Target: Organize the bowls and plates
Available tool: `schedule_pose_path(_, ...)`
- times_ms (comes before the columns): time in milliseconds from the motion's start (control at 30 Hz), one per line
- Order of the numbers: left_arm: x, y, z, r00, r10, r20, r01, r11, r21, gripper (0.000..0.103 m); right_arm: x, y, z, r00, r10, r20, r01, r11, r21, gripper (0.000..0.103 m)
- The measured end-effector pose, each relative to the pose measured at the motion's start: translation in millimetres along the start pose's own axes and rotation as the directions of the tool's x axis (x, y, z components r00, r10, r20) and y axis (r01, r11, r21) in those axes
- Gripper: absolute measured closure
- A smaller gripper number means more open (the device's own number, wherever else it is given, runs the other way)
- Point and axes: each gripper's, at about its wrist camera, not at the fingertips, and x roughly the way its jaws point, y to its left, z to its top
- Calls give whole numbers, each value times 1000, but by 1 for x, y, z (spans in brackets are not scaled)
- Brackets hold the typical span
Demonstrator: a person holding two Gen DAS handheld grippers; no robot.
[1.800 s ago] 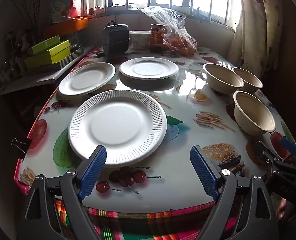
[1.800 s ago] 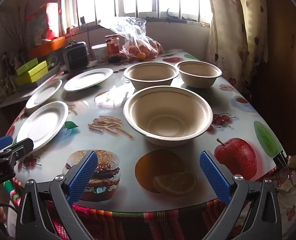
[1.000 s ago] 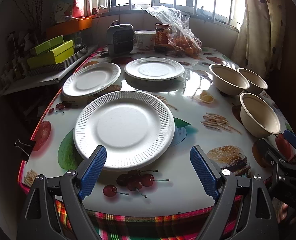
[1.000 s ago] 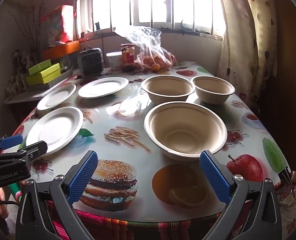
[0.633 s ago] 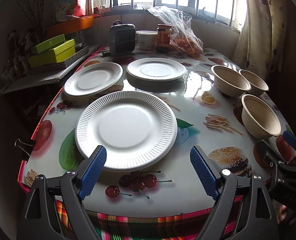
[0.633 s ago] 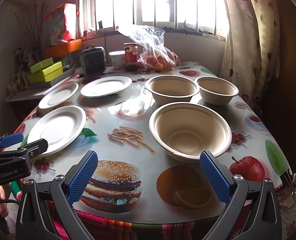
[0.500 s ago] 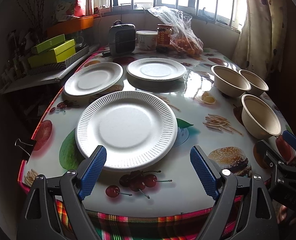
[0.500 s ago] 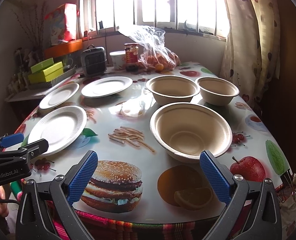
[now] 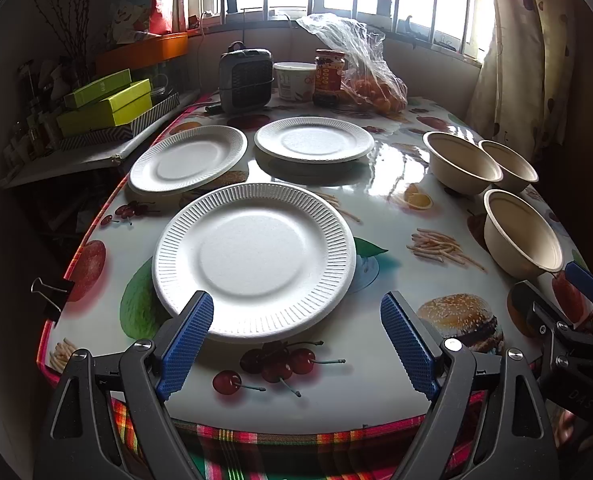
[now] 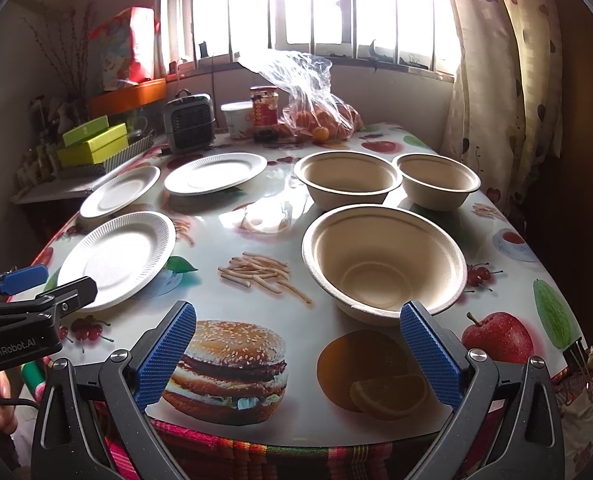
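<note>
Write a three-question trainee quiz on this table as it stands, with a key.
1. How many white ribbed paper plates and how many beige paper bowls lie on the table?
2. True or false: two bowls are already nested.
3. Which gripper faces the nearest plate: (a) left gripper, (b) right gripper?

Key:
1. Three plates: nearest, left one, far one. Three bowls: nearest, middle, far right.
2. False; each stands alone.
3. (a); both grippers are open and empty.

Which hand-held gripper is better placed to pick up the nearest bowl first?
Right. The right hand-held gripper is open directly before the nearest bowl; the left hand-held gripper faces the nearest plate.
</note>
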Motion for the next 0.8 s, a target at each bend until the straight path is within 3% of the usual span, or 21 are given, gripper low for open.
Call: schedule_pose_path(800, -3, 0, 1, 1000, 5, 7, -5, 1000, 0, 17, 0, 0, 0, 1000, 2, 1, -2, 1000, 1, 0)
